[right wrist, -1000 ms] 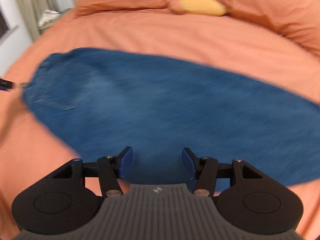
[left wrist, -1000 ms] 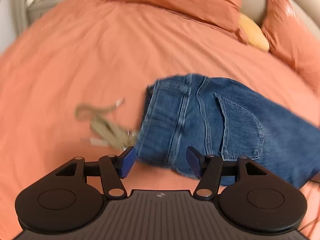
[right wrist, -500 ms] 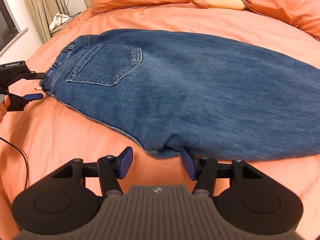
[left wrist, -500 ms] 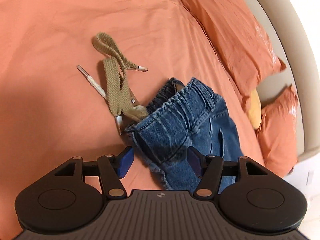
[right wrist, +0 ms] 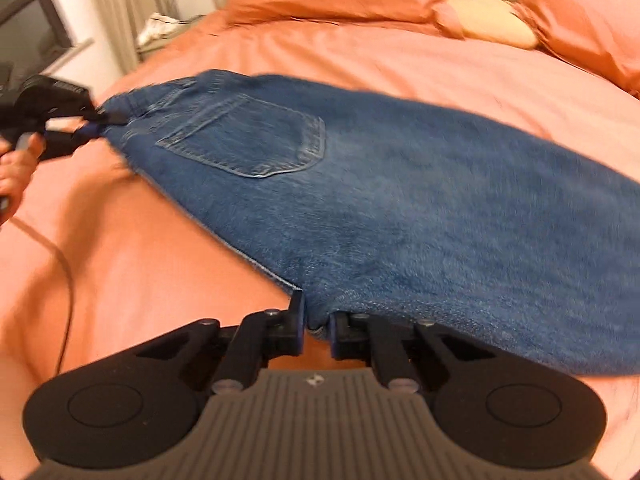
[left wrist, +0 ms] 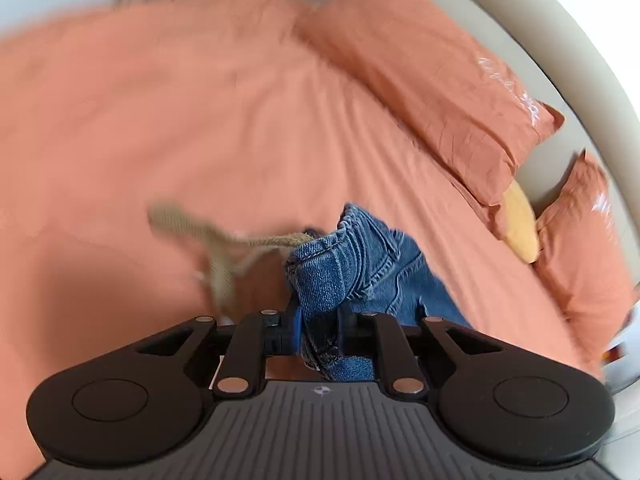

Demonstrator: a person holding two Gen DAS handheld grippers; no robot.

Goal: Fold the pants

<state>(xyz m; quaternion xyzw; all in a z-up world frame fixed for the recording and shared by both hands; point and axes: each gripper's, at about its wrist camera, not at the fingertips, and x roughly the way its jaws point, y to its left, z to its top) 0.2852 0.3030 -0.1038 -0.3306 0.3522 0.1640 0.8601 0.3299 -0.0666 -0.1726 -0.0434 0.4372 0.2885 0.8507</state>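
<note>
Blue denim pants lie folded lengthwise on the orange bed, back pocket up. My left gripper is shut on the waistband, which is bunched between the fingers; it also shows at the far left of the right wrist view, holding the waist end. A tan drawstring belt hangs from the waistband, blurred. My right gripper is shut on the near edge of the pants at about the crotch seam.
The orange bedspread covers the bed. Orange pillows and a yellow cushion lie by the headboard. A curtain and a window stand at the left. A cable runs over the bed.
Both grippers were open half a second ago and have closed on the pants: left on the waistband, right on the near edge. The waistband and belt are lifted and moving.
</note>
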